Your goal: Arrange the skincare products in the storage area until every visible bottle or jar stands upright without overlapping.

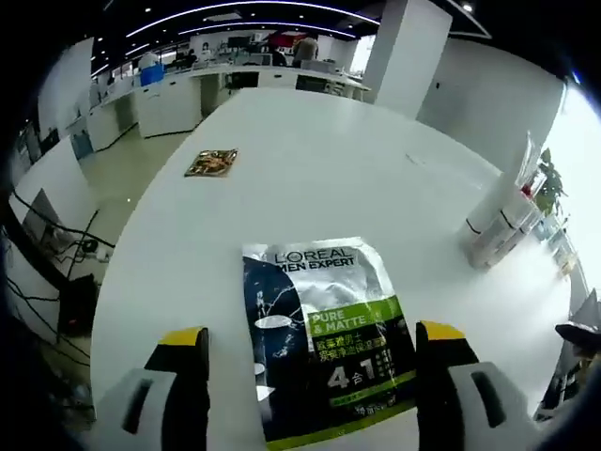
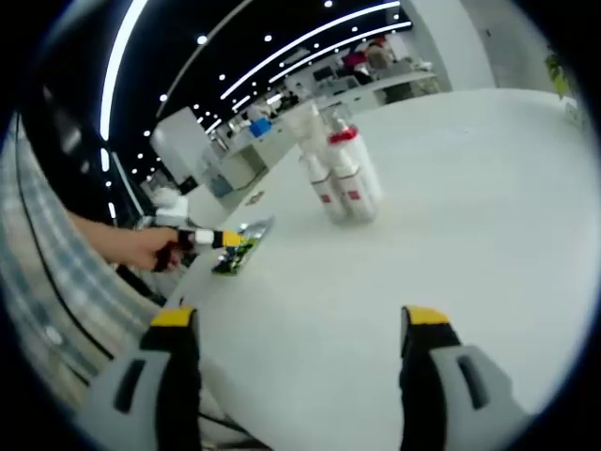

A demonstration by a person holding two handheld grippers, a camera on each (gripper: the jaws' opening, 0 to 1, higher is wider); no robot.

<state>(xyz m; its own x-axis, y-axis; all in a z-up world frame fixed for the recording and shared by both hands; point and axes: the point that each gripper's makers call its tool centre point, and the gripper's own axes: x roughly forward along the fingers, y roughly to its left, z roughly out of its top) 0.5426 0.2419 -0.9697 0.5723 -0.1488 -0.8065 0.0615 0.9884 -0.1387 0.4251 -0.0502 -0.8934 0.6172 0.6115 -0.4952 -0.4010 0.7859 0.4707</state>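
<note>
Sachet (image 1: 324,338), flat on the white table (image 1: 357,169), label up: dark blue and silver with a green band, printed "L'ORÉAL MEN EXPERT" and "PURE & MATTE". In the left gripper view it lies between your left gripper's (image 1: 312,343) two yellow-tipped jaws, which stand wide apart, one on each side of it, holding nothing. Whether the tips touch the tabletop cannot be told.

Further along the table in the same view, a small dark packet (image 1: 211,163) lies flat, well apart from the sachet. At the right side, white bottles (image 1: 498,225) stand upright, close together.

Right gripper view: your right gripper (image 2: 300,324) has its jaws spread wide over bare table, nothing between them. Ahead of it stand white bottles with red caps and red labels (image 2: 343,174), upright and touching or nearly touching one another; the exact count is hard to read. To the left, your hand (image 2: 141,246) holds the left gripper, whose yellow tip sits just beside the near end of the sachet at the table edge. A plaid sleeve (image 2: 38,282) runs along the left of that view.

Office desks and ceiling light strips lie beyond the table.
</note>
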